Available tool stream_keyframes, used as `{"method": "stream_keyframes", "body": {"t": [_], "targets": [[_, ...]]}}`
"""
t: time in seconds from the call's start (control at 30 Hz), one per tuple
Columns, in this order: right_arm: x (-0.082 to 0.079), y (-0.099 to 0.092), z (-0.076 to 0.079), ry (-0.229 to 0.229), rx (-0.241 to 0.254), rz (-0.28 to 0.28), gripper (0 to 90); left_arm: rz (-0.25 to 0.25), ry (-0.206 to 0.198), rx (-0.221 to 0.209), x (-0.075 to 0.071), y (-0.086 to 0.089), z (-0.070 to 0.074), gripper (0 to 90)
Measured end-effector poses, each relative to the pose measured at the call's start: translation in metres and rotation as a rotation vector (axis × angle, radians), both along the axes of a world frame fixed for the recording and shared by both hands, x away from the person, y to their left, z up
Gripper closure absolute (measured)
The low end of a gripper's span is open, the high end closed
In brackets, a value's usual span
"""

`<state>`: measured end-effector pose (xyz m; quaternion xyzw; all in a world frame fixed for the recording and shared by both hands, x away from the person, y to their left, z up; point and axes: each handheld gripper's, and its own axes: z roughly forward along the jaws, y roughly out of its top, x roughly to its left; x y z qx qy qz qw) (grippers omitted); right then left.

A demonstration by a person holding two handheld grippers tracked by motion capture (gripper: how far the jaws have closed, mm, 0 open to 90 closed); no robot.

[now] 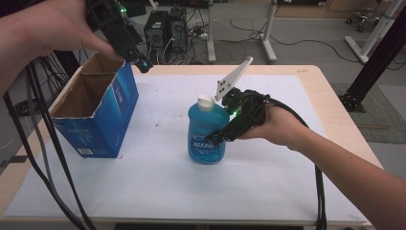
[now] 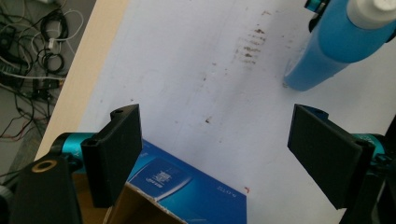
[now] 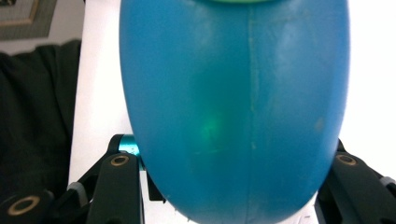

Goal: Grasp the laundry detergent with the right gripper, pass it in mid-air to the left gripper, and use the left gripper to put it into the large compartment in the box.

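A blue bottle (image 1: 207, 129) with a white cap stands upright on the white mat (image 1: 268, 182) at mid table. My right gripper (image 1: 214, 139) comes in from the right, its jaws pressed against both flanks of the bottle (image 3: 233, 107), which bulges between them. My left gripper (image 1: 142, 65) hovers high over the far right corner of an open blue carton (image 1: 93, 112). In the left gripper view its jaws stand wide apart with nothing between them (image 2: 217, 142), looking down on the carton (image 2: 187, 186) edge and the bottle (image 2: 327, 42) farther off.
The mat covers a light wooden table (image 1: 330, 100). Black cables (image 1: 45, 158) hang from the left gripper past the table's left edge. Computer towers (image 1: 165, 28), desk legs and a black frame stand on the floor beyond.
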<state>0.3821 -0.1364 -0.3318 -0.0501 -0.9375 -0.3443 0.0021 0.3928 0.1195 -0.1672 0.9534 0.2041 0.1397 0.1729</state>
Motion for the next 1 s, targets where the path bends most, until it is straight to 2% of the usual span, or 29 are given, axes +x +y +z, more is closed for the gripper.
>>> {"method": "stream_keyframes", "body": {"t": [0.07,0.23,0.33,0.4,0.43,0.5,0.6,0.67,0.73,0.83,0.87,1.0], "targets": [[0.001,-0.001,0.006,0.013,0.018,-0.006,46.9,-0.036,0.008,-0.012,-0.002,-0.003,0.002,18.1],[0.005,0.000,0.024,0.022,0.027,-0.006,46.8,-0.121,0.028,-0.026,-0.008,-0.013,0.008,18.1],[0.007,0.002,0.035,0.023,0.022,0.001,46.8,-0.171,0.039,-0.035,-0.011,-0.020,0.013,18.1],[0.008,0.002,0.039,0.020,0.015,0.005,46.8,-0.184,0.043,-0.041,-0.012,-0.023,0.014,18.1],[0.009,0.005,0.047,0.008,0.008,0.014,46.8,-0.220,0.050,-0.034,-0.014,-0.028,0.017,18.1],[0.009,0.007,0.054,0.006,0.005,0.019,46.8,-0.251,0.066,-0.035,-0.015,-0.034,0.018,18.1],[0.009,0.012,0.065,0.014,0.001,0.035,46.8,-0.274,0.074,-0.028,-0.015,-0.040,0.019,18.1],[0.008,0.017,0.072,0.018,-0.003,0.049,46.8,-0.310,0.096,-0.044,-0.016,-0.048,0.021,18.1],[0.006,0.021,0.079,0.017,-0.012,0.060,46.8,-0.322,0.110,-0.054,-0.017,-0.052,0.020,18.1],[0.003,0.028,0.089,0.012,-0.020,0.078,46.8,-0.341,0.130,-0.041,-0.018,-0.057,0.018,18.0],[0.003,0.029,0.092,0.013,-0.023,0.081,46.8,-0.364,0.146,-0.038,-0.019,-0.060,0.017,18.1],[0.001,0.034,0.100,-0.004,-0.035,0.096,46.8,-0.378,0.152,-0.037,-0.022,-0.065,0.016,18.1]]}}
